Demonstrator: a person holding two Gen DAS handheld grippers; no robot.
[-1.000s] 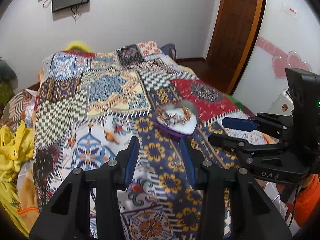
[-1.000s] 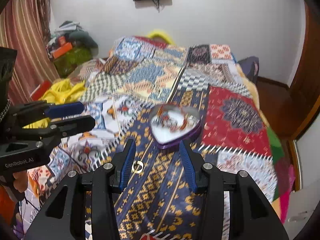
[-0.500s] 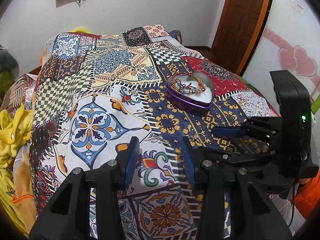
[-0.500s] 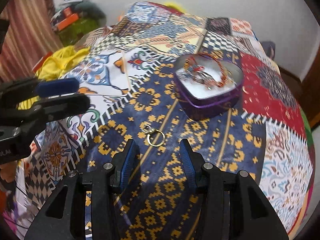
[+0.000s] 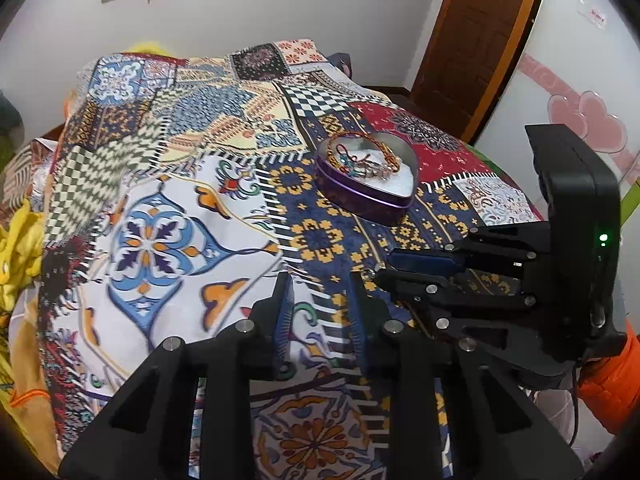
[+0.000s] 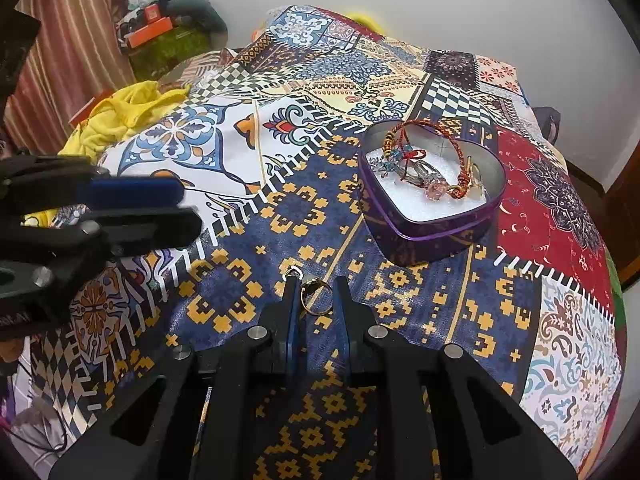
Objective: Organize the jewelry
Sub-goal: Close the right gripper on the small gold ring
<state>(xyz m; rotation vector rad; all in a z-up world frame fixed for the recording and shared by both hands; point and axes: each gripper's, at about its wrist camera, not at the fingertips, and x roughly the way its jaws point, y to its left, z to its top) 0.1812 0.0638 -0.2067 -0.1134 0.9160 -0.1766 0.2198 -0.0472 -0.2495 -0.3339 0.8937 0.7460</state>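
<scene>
Your right gripper (image 6: 316, 300) sits low over the bed (image 6: 400, 288), its fingers spread with a gold ring (image 6: 316, 295) lying between the tips. The ring rests on the navy-and-gold patch of the quilt; its left edge runs behind the left finger (image 6: 289, 300), so you cannot tell whether it touches that finger, and it sits clear of the right one. A smaller silvery loop (image 6: 292, 271) shows just past the left fingertip, too small to make out properly.

Farther off and to the right stands the heart-shaped tin (image 6: 432, 232), lid off, with bracelets (image 6: 424, 160) tangled on its white lining. Individual pieces there are hard to separate.

Your left gripper (image 5: 320, 312) hovers over the quilt near its white-and-blue patch, fingers apart and holding nothing. In the left wrist view the right gripper (image 5: 380, 272) reaches in from the right, its tips pressed toward the quilt; the ring is mostly hidden behind them, only a glint showing. The tin (image 5: 366, 196) lies beyond, well apart from both.
</scene>
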